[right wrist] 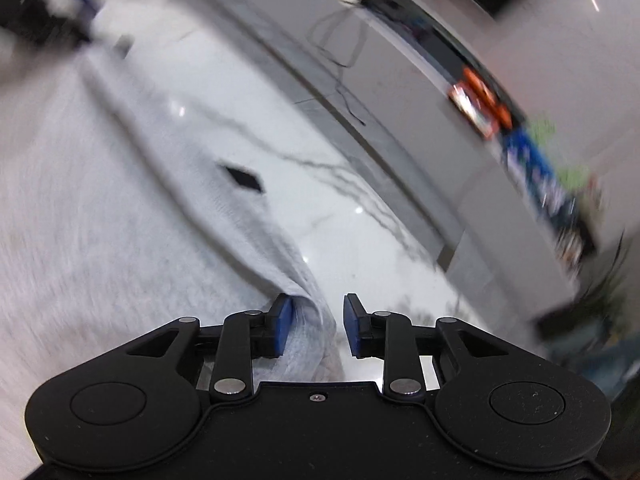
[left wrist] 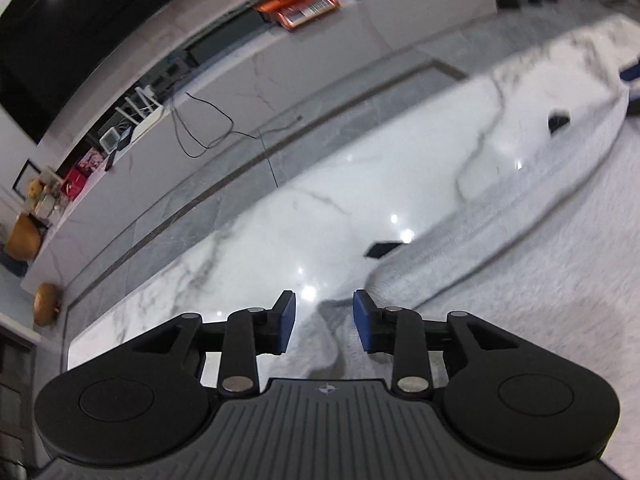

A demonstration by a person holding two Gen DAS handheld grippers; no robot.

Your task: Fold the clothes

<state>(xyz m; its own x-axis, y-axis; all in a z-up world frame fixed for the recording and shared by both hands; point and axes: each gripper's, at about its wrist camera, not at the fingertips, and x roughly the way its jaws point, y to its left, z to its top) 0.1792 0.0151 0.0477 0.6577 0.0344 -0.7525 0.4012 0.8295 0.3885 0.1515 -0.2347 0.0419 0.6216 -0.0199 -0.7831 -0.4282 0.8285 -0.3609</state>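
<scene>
A light grey knit garment (left wrist: pixel 520 264) lies spread on a white marble table (left wrist: pixel 320 208), with a small black tag (left wrist: pixel 380 249) at its edge. My left gripper (left wrist: pixel 324 324) is open, its blue pads over a corner of the cloth. In the right wrist view the same garment (right wrist: pixel 100 220) fills the left side, with a black tag (right wrist: pixel 242 178). My right gripper (right wrist: pixel 316 322) is open, and a raised fold of the cloth edge stands between its pads, against the left pad (right wrist: pixel 283 326). The right gripper's blue pads show far right in the left wrist view (left wrist: pixel 632 72).
Beyond the table edge is a grey tiled floor (left wrist: pixel 280 136) and a long white low cabinet (left wrist: pixel 280 64) with loose black cables (left wrist: pixel 204 128), orange boxes (left wrist: pixel 300 4) and a router. A large dark screen (left wrist: pixel 80 20) hangs above. The right wrist view is motion-blurred.
</scene>
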